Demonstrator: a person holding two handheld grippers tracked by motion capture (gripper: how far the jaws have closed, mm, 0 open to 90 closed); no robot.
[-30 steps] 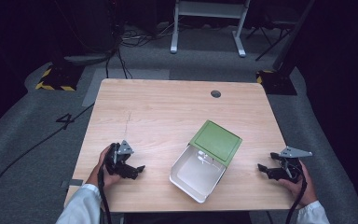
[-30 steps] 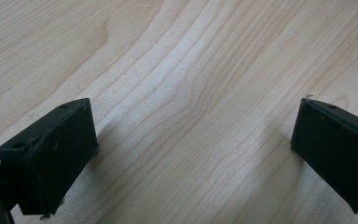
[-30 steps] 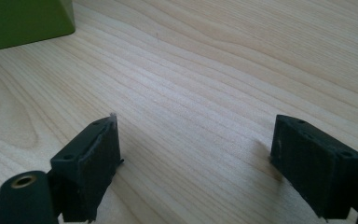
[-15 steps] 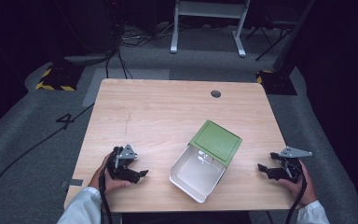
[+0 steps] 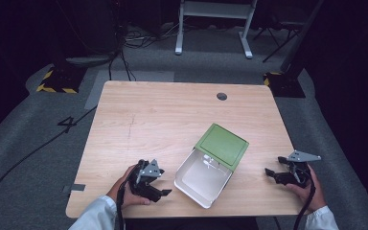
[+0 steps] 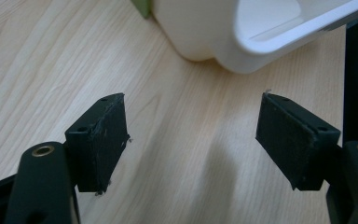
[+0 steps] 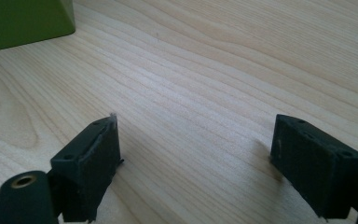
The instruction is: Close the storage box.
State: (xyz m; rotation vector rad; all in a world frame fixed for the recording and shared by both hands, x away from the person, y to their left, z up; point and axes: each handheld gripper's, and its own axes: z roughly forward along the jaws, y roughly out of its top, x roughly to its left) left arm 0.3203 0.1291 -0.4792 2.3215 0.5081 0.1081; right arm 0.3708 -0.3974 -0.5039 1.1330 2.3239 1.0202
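White container with its green hinged lid flipped open sat lower centre of the high view, on the wooden table. Left gripper lay just left of it, jaws apart, empty; its own view showed the white rim upper right. Right gripper sat well right of the lid, jaws apart, empty. No readable labels on the box.

Wooden table, grey carpet, floor cable

Dim lab — floor cables, hazard tape
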